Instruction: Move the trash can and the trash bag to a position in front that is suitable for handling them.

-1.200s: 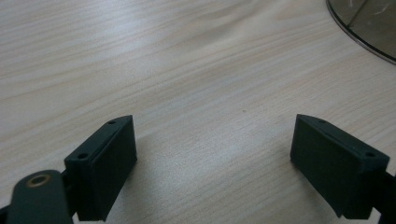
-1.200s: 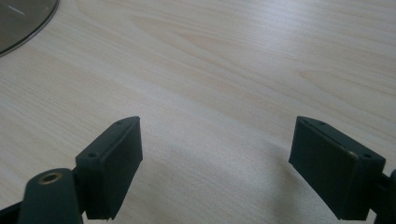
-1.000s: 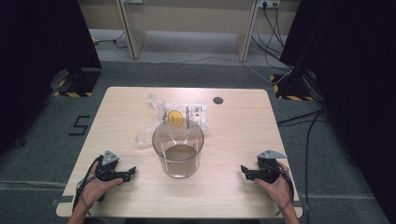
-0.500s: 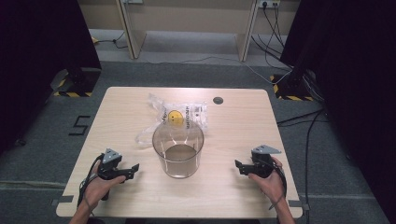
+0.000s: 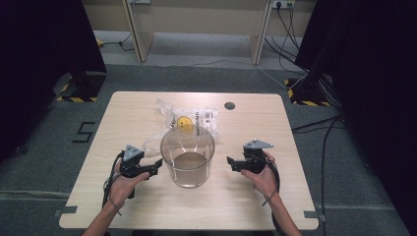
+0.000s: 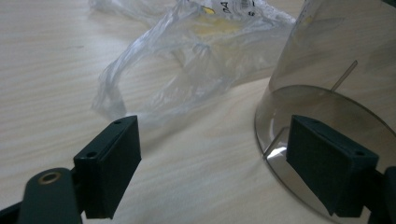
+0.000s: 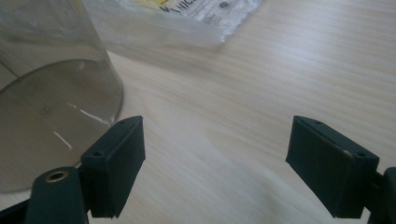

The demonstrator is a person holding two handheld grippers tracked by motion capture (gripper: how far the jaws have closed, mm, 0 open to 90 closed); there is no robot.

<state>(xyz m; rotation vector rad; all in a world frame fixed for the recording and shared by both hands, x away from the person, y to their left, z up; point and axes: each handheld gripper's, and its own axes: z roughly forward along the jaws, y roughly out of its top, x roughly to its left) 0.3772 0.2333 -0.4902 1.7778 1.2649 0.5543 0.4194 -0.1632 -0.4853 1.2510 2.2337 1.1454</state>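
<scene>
Clear cylindrical container [image 5: 188, 157] stands upright on the table [image 5: 275, 206], near its middle. Plastic bag [image 5: 189, 120] lies flat directly behind it, touching or just beside its far side. Left gripper [image 5: 156, 164] sits just left of the container; right gripper [image 5: 230, 162] near its right. Round hole [image 5: 229, 105] lies behind, right of the bag.

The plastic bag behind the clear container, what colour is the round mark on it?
Yellow, on the clear plastic bag; the high view shows it best.

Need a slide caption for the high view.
Two open claws, left and right, flank a clear tub in front of a plastic bag.
</scene>
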